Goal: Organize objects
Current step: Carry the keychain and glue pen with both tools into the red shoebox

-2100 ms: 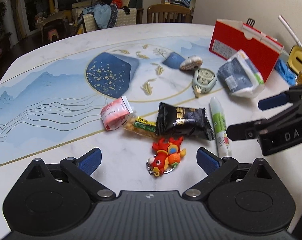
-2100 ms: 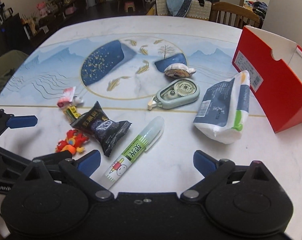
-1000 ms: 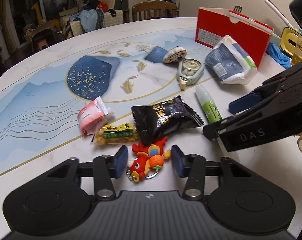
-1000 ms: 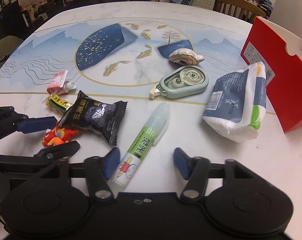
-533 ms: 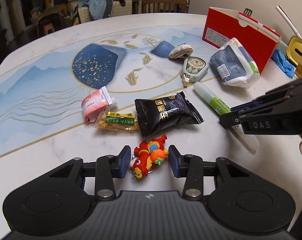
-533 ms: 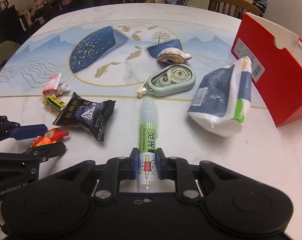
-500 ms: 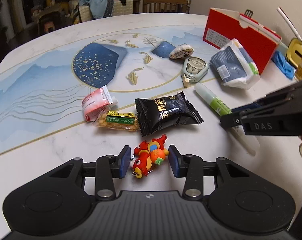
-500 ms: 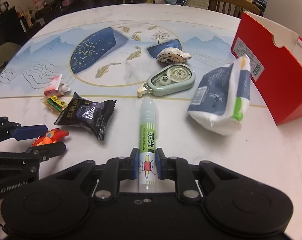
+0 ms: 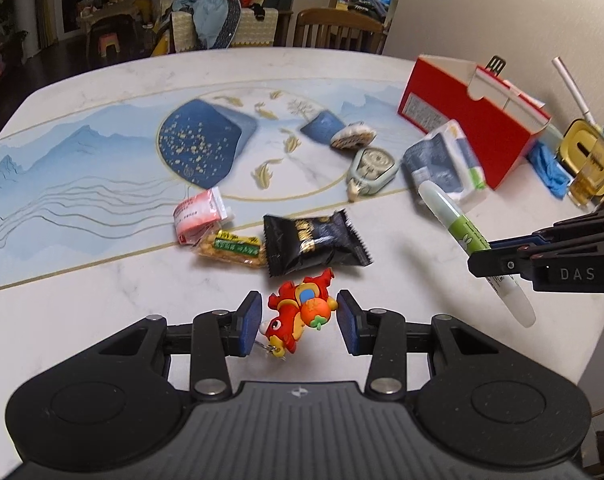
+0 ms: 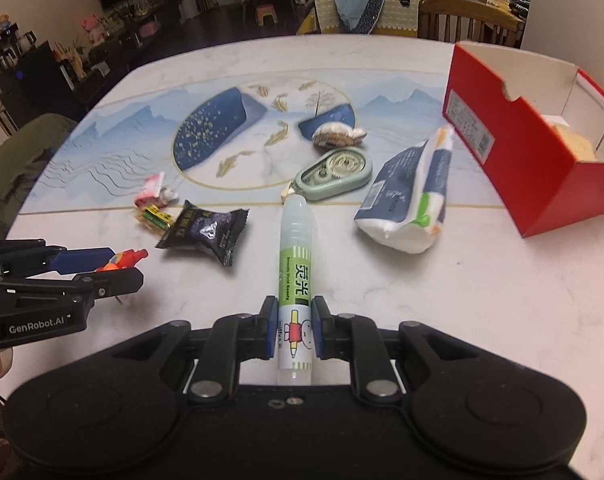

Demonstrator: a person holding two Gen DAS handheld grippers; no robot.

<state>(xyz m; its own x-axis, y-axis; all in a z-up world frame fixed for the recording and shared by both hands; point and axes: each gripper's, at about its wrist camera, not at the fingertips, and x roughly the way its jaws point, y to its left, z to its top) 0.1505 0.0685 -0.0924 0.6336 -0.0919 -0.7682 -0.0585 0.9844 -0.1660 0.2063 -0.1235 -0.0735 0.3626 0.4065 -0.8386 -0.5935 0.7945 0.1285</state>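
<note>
Now you hold two things at once.
Your right gripper (image 10: 295, 327) clamps the glue stick (image 10: 297, 280); your left gripper (image 9: 297, 323) pinches the red dragon keychain (image 9: 299, 313).

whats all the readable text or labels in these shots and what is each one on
"DAS": side of the right gripper.
"GenRobot.AI": side of the left gripper.
"Smooth Vivid Beauty", beside two large Chinese characters: glue stick.
Too small or blurred to read: the sticker on the red box, black snack packet, tissue pack, yellow-green snack, pink packet.
</note>
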